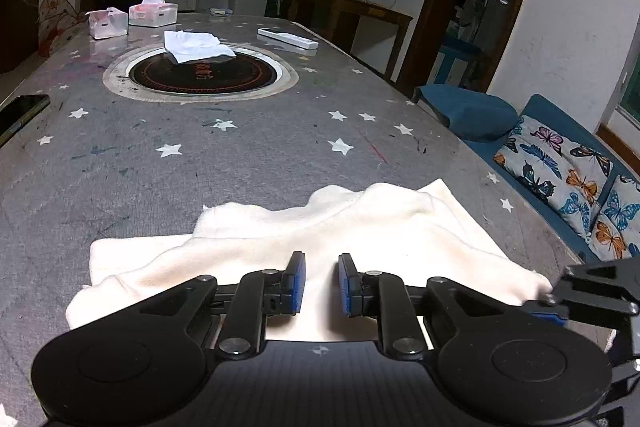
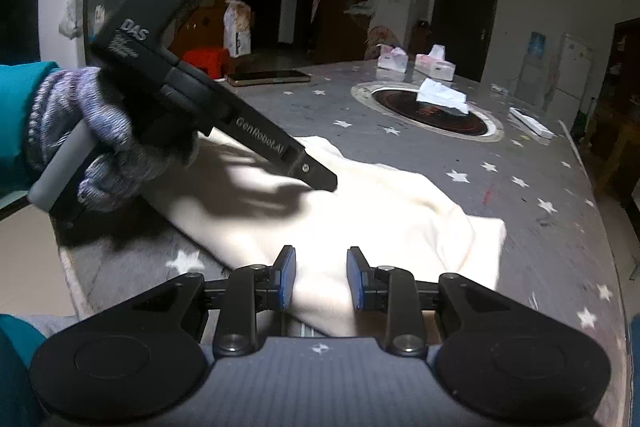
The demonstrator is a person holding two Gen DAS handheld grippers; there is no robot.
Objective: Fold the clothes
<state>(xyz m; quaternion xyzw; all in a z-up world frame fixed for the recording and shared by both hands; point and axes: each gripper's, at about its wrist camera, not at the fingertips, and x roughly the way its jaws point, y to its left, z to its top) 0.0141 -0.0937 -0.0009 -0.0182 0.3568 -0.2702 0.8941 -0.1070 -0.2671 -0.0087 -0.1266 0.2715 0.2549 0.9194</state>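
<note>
A cream garment (image 1: 360,227) lies bunched and partly folded on the grey star-patterned tablecloth (image 1: 200,155), close to the table's near edge. My left gripper (image 1: 322,281) hovers over its near part, blue pads apart, with nothing clamped between them. In the right wrist view the same garment (image 2: 380,211) spreads ahead, and my right gripper (image 2: 321,277) stands open just above its near edge. A gloved hand (image 2: 108,155) holds the left gripper (image 2: 320,179), whose tip sits low over the cloth's middle. The right gripper's finger (image 1: 560,301) reaches the garment's right corner.
A folded white cloth (image 1: 196,45) rests on the round black hotplate (image 1: 204,75) at mid-table. Two tissue boxes (image 1: 152,13), a white power strip (image 1: 288,38) and a phone (image 1: 20,115) lie further out. A blue sofa with butterfly cushions (image 1: 560,167) runs along the table's right side.
</note>
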